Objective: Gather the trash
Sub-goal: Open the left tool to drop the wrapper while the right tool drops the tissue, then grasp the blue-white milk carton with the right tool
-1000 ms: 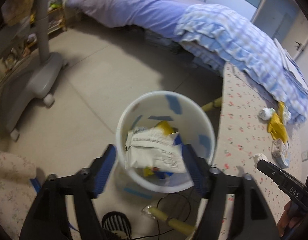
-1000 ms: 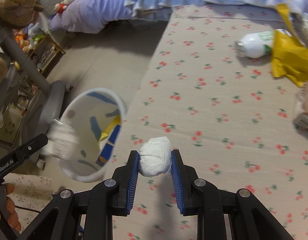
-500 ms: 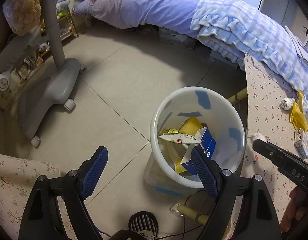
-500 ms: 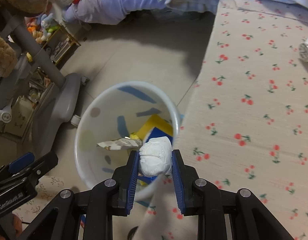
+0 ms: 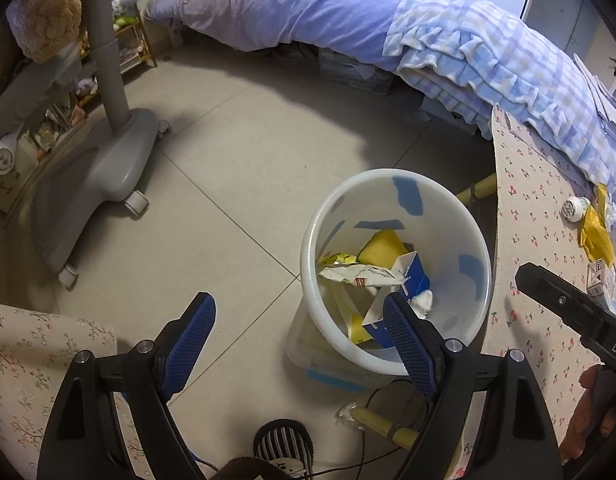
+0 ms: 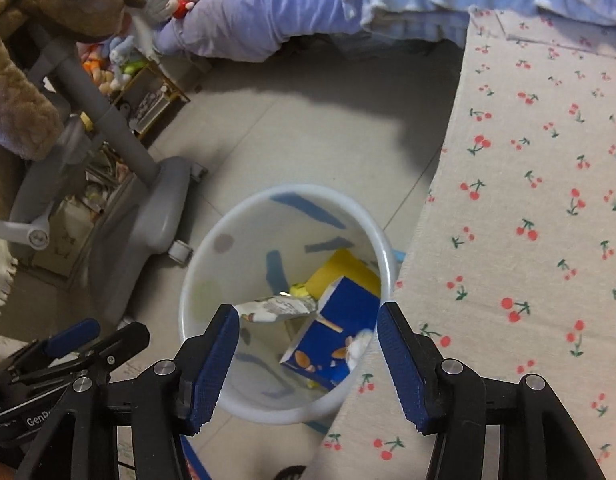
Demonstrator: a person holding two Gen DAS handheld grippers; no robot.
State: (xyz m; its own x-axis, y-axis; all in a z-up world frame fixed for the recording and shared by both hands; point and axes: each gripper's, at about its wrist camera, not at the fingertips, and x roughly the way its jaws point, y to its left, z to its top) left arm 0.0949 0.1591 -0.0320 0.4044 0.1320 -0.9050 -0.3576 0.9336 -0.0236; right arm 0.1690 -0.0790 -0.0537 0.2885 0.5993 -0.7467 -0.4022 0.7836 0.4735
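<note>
A white bin [image 5: 388,176] stands on the floor beside the table edge. It holds a blue carton [image 5: 414,280], a yellow sponge and a printed wrapper [image 5: 360,274]. My right gripper [image 6: 308,310] hangs over the bin [image 6: 308,189] with its jaws opening and nothing between its pads. A crumpled white tissue [image 6: 360,346] lies blurred against the carton below; the left wrist view shows the tissue [image 5: 422,302] inside the bin. My left gripper [image 5: 296,300] is open and empty at the bin's near-left side. A white bottle [image 5: 574,209], a yellow wrapper [image 5: 596,236] and a small box [image 5: 598,280] lie on the table.
The cherry-print tablecloth [image 6: 528,200] covers the table to the right of the bin. A grey wheeled chair base [image 5: 108,168] stands to the left, a bed [image 5: 308,12] behind. A striped slipper [image 5: 284,446] and a cable lie near the bin's foot.
My right gripper moved from over the table to over the bin, then opened, and the white tissue dropped in. The printed wrapper left my left gripper and now lies in the bin.
</note>
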